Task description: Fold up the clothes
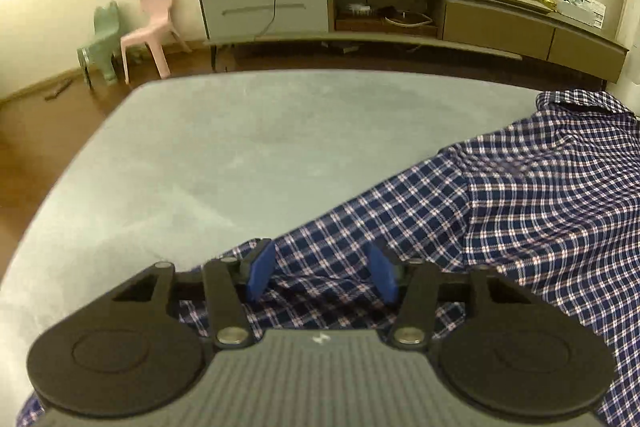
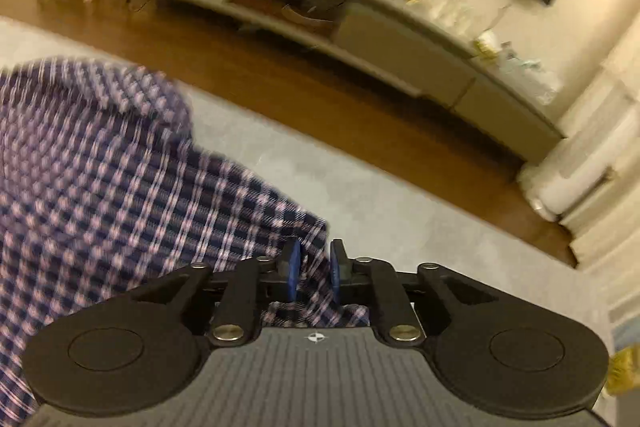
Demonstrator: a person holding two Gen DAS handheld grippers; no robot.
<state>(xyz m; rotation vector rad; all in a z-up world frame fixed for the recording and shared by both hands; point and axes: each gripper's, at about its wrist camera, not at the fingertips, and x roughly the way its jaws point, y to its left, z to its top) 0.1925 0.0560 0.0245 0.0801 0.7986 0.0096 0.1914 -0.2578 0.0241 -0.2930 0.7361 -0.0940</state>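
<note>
Both tongs were over a grey bed cover (image 1: pixel 224 147) on which a blue checked shirt (image 1: pixel 540 195) was lying. From the left wrist view, the left gripper (image 1: pixel 322 273) had its two blue pads (image 1: pixel 262 269) spread apart, with a part of the shirt, perhaps a sleeve, passing under and between them; the pads did not press on the cloth. The shirt went from this gripper up to the right side of the picture, where its collar (image 1: pixel 576 103) was near the far edge of the bed. From the right wrist view, which was blurred, the right gripper (image 2: pixel 314 269) had its pads much closer together, and a fold of the shirt's edge (image 2: pixel 314 247) stood between them; the pads seemed to pinch it, but the blur made the contact not fully sure. The rest of the shirt was on the left of this gripper. Behind the bed was a brown wooden floor (image 2: pixel 320 99), a long low cabinet (image 1: pixel 400 11) at the wall, and two small plastic chairs (image 1: pixel 150 27), one pink and one green.
</note>
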